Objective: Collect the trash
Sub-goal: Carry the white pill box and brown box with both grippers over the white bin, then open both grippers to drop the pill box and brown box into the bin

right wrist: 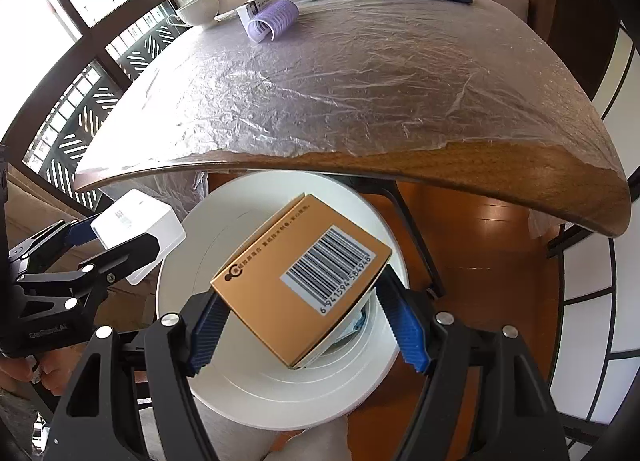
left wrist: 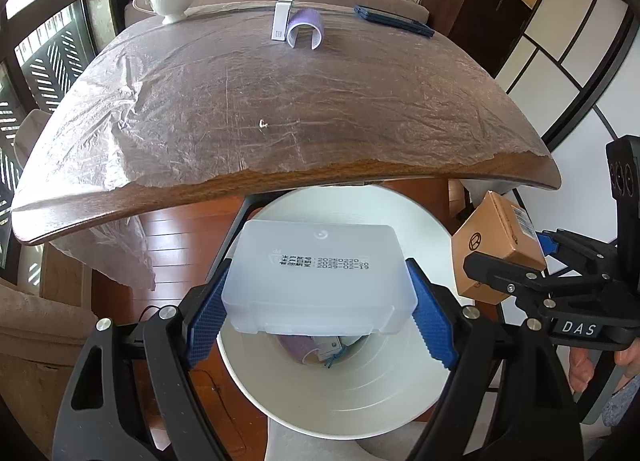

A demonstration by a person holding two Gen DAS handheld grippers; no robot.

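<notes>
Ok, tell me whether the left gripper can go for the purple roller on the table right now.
Probably not yet. The left gripper is shut on the white plastic box over the white bin, and the purple roller lies at the table's far edge; the tabletop between is bare.

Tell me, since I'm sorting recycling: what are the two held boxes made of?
The frosted white rectangular box in the left claw looks like translucent matte plastic, with moulded edges. The tan barcoded box in the right claw looks like folded matte cardboard.

Plastic case (left wrist: 320, 277) left of carton (left wrist: 496, 249), both over bin (left wrist: 400, 393); table (left wrist: 280, 181) behind.
</notes>
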